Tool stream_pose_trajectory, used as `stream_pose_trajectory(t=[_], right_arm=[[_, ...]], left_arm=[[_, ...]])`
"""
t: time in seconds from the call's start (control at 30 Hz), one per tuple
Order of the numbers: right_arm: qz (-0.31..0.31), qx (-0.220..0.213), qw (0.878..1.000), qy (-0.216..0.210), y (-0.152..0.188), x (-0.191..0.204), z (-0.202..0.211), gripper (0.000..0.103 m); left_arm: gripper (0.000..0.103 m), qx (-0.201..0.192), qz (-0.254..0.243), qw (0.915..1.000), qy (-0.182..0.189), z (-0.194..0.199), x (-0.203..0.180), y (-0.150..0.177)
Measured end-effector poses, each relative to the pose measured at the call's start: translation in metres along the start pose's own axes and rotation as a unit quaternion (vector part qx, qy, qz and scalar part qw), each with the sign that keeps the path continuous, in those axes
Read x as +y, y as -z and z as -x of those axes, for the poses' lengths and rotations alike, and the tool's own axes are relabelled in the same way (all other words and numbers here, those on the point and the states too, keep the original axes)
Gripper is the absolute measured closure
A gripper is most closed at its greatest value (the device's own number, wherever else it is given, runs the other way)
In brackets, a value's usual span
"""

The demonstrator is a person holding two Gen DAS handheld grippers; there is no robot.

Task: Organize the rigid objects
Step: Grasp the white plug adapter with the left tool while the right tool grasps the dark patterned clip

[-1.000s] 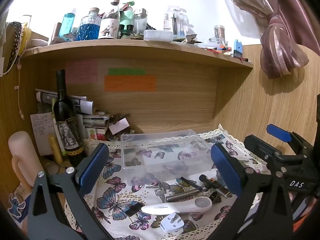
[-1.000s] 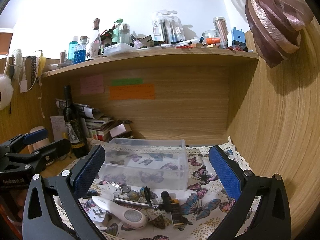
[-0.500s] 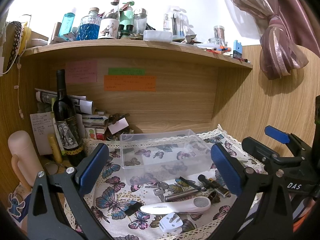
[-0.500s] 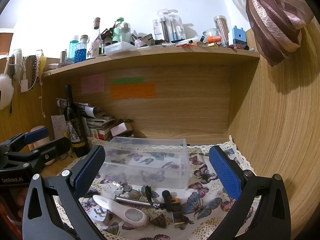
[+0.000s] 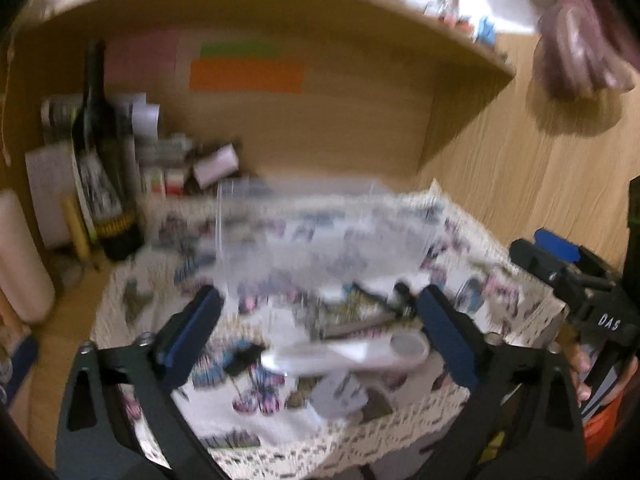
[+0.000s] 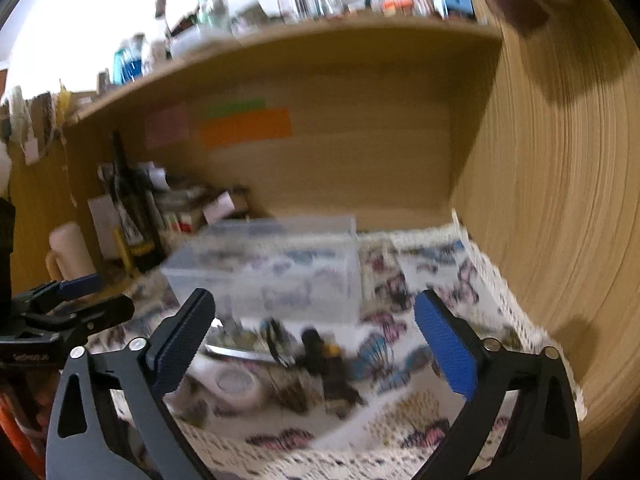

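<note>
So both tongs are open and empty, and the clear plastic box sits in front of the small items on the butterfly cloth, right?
Not quite. The clear plastic box sits behind the small items, farther from the tongs, as the right wrist view shows. Both the left tongs and right tongs are open and empty, over the butterfly cloth.

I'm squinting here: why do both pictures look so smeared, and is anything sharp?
Left wrist view: motion blur smears the clear box and butterfly cloth; only the left hand-held gripper is crisp. Right wrist view: same smear, the right hand-held gripper sharp. Fisheye bends the shelf in both.
</note>
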State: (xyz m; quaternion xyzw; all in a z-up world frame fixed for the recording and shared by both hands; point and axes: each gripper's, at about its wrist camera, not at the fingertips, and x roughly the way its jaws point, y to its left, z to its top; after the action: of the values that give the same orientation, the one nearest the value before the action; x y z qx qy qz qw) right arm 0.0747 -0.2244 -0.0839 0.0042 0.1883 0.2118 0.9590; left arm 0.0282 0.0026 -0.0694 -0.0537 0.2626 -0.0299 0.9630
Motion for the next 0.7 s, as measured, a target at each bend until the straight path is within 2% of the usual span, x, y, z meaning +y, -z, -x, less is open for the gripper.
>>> stream_pose_trajectory(t=[0.1, 0.23, 0.5, 0.57, 0.63, 0.7], right_arm=[[0.004, 0.033, 0.999, 0.003, 0.015, -0.008, -0.009, 0.015], [-0.002, 0.079, 0.997, 0.002, 0.034, -0.015, -0.022, 0.023], [-0.01, 0.144, 0.989, -0.007, 0.059, -0.021, -0.049, 0.046], [-0.02, 0.149, 0.988, -0.023, 0.06, -0.022, -0.05, 0.047], [-0.02, 0.145, 0.989, -0.036, 0.059, -0.018, -0.05, 0.047], [-0.014, 0.143, 0.988, -0.051, 0.059, -0.011, -0.05, 0.051]], left_arm=[[0.015, 0.046, 0.02, 0.9987, 0.005, -0.013, 0.002, 0.017], [0.015, 0.061, 0.013, 0.9978, -0.022, -0.022, 0.004, 0.035], [0.015, 0.079, 0.0, 0.9967, -0.018, -0.028, -0.006, 0.056], [0.02, 0.085, 0.006, 0.9962, -0.016, -0.034, -0.006, 0.058], [0.032, 0.096, 0.008, 0.9952, -0.02, -0.039, -0.004, 0.061], [0.039, 0.107, 0.019, 0.994, -0.011, -0.045, -0.002, 0.064]])
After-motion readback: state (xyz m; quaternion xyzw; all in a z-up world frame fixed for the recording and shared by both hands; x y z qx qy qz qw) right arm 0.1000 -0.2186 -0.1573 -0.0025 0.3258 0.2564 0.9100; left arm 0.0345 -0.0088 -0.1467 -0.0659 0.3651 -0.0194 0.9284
